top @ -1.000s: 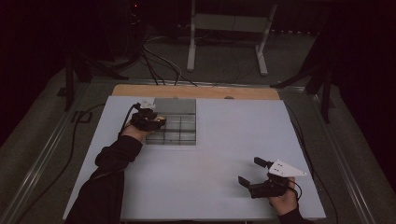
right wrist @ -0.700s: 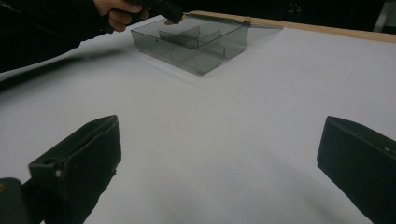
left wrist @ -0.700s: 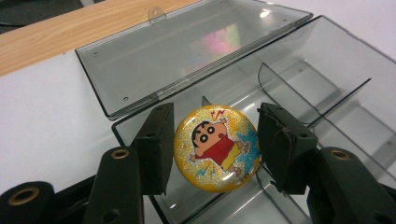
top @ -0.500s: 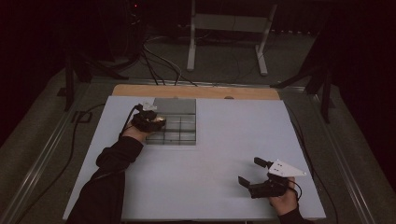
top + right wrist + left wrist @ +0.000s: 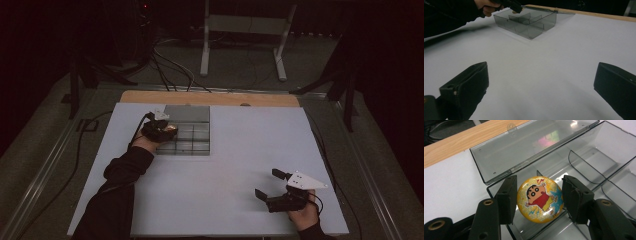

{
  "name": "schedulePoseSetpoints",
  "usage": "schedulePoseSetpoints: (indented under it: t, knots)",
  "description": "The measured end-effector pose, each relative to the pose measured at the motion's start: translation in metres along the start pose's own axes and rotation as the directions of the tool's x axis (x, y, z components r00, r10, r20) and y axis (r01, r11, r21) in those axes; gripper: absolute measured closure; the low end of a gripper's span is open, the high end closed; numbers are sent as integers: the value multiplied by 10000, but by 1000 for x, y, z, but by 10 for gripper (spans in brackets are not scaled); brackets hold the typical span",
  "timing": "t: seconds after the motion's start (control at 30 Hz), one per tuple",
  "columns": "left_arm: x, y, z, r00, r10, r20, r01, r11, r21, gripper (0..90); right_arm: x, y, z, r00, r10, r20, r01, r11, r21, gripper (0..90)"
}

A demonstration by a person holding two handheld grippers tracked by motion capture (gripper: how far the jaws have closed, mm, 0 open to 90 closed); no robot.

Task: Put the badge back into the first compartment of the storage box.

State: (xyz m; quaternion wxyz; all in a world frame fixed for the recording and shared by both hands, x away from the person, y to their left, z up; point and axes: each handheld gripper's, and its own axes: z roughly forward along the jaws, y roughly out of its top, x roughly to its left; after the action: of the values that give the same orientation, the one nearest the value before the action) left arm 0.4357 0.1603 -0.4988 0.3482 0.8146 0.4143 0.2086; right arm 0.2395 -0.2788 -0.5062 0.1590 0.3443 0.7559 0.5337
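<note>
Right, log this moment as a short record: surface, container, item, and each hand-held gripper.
surface: white table top with a wooden strip along the far edge
container: clear grey compartment box, lid open and laid back, at the table's far left
item: round yellow cartoon badge, over the box's near-left corner compartment
left hand-held gripper: jaws on either side of the badge, holding it
right hand-held gripper: jaws wide apart, nothing between them, near the table's front right, far from the box

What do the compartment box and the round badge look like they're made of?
Compartment box: likely hard smoky-grey transparent plastic; the table shows through its glossy walls and hinged lid. Round badge: glossy domed face over glittery printed cartoon, probably metal or plastic underneath; its back is hidden.
</note>
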Motion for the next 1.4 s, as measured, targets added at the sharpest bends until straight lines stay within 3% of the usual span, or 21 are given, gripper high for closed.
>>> schedulePoseSetpoints:
  t: [0.13, 0.17, 0.3, 0.4, 0.6, 0.97, 1.07, 1.4]
  knots:
    - [0, 1, -1, 9999, -60, -128, 61, 10000, 45, 457, 0, 0, 0, 10000, -13, 1, 13, 10000, -17, 0]
    - [0, 1, -2, 9997, -259, -53, 259, 9997, 24, 457, 0, 0, 0, 10000, -26, 14, 26, 10000, 17, 0]
    - [1, 3, -4, 9979, -633, -140, 634, 9980, 23, 226, 0, 0, 0, 10000, -12, 21, 12, 10000, 19, 0]
    - [3, 4, -9, 9954, -933, 224, 933, 9956, 1, 154, 0, 0, 0, 10000, 29, 25, -29, 10000, -19, 0]
    - [2, 3, -18, 9922, -1086, 615, 1078, 9941, 149, 44, 0, 1, 0, 10000, 6, 17, -6, 10000, -45, 0]
    - [5, -2, -39, 9828, -1391, 1210, 1394, 9902, 65, 4, 0, 1, 0, 10000, 23, 31, -23, 10000, -37, 0]
    - [6, -3, -45, 9765, -1535, 1512, 1561, 9877, -52, 3, 0, 0, 1, 10000, -9, 41, 9, 10000, 24, 0]
    - [7, -6, -63, 9646, -1431, 2216, 1501, 9886, -149, 4, 0, 0, 0, 10000, -23, 36, 23, 10000, 34, 0]
